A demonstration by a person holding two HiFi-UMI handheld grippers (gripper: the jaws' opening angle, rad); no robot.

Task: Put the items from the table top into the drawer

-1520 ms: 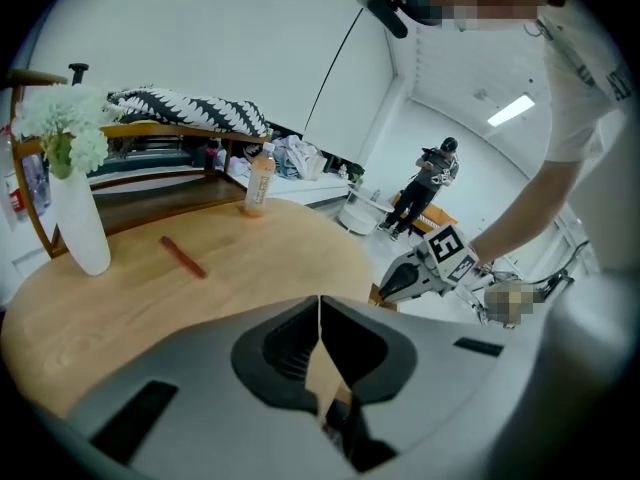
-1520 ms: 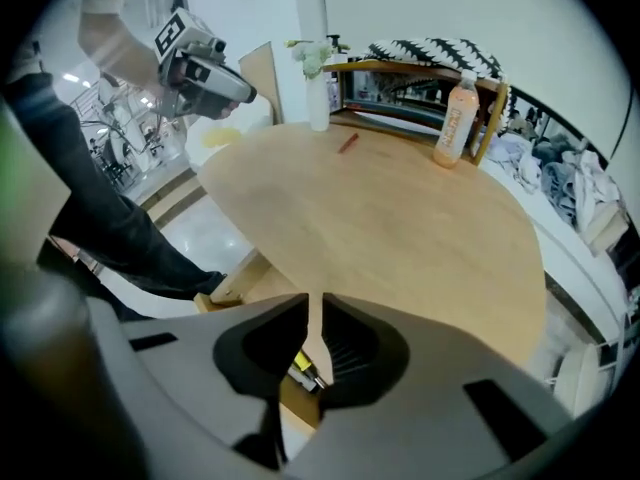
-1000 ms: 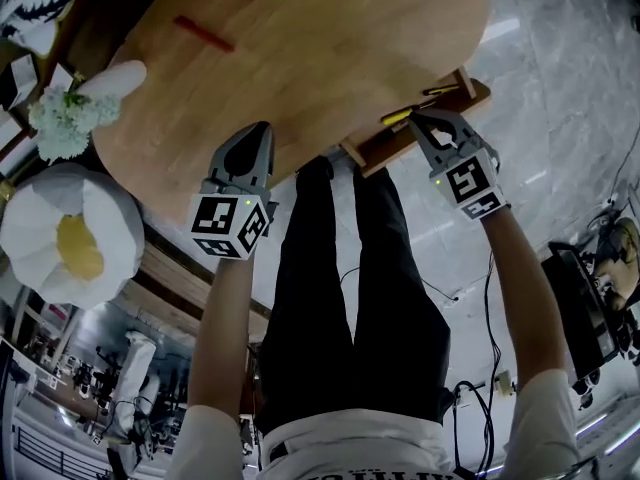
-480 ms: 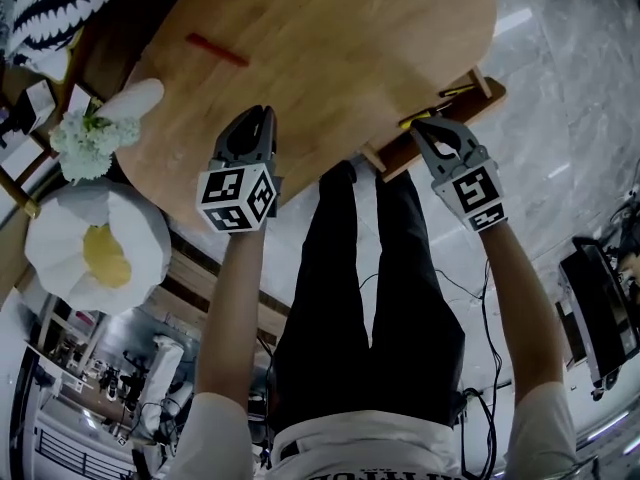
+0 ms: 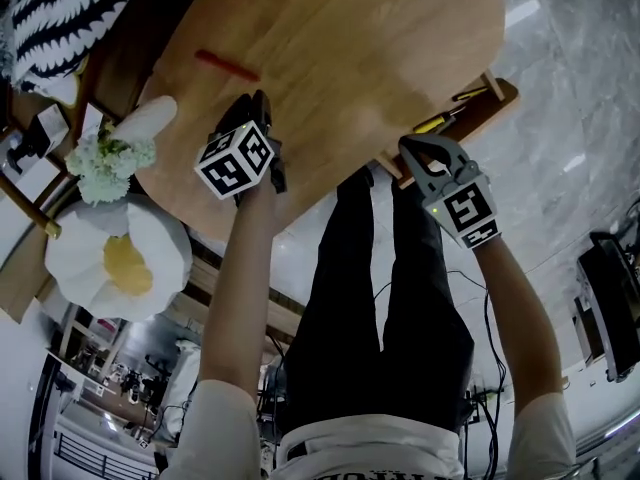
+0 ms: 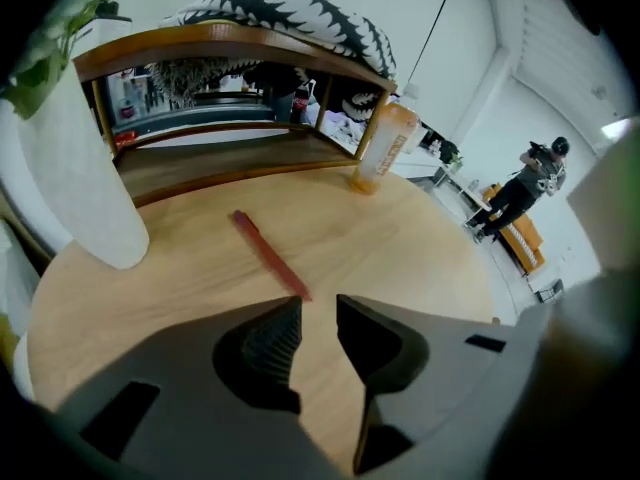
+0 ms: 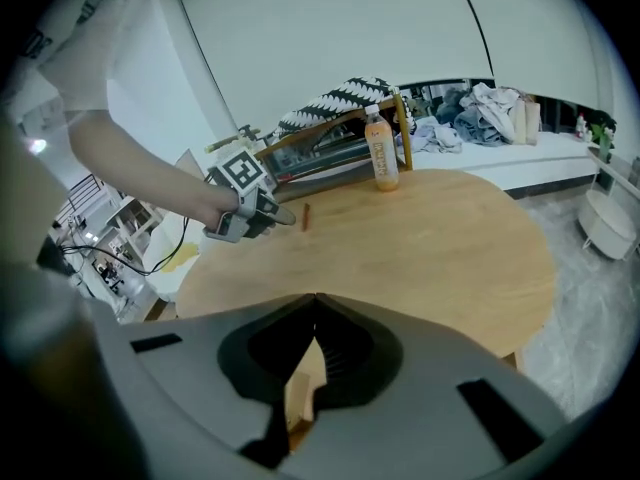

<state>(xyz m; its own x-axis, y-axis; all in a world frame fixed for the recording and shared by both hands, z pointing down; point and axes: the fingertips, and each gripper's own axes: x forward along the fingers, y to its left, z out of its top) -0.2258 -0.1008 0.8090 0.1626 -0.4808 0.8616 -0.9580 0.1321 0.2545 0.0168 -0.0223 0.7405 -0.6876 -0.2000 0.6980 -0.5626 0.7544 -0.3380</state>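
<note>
The red pen [image 6: 270, 255] lies flat on the wooden counter [image 5: 380, 38]. Its near end is just beyond the tips of the left hand-held gripper [image 6: 318, 308], whose jaws have just been opening and stand spread with nothing between them. The pen is thin and low, so the pads may close above it, or nudge its end and skid it aside. Pinched at the tip alone, it could swing and drop before reaching the drawer [image 5: 500, 93], which is open at the counter's edge with what looks like a yellow tool inside. The right hand-held gripper [image 7: 315, 298], pressed together and empty, hovers near that drawer and could bump it.
</note>
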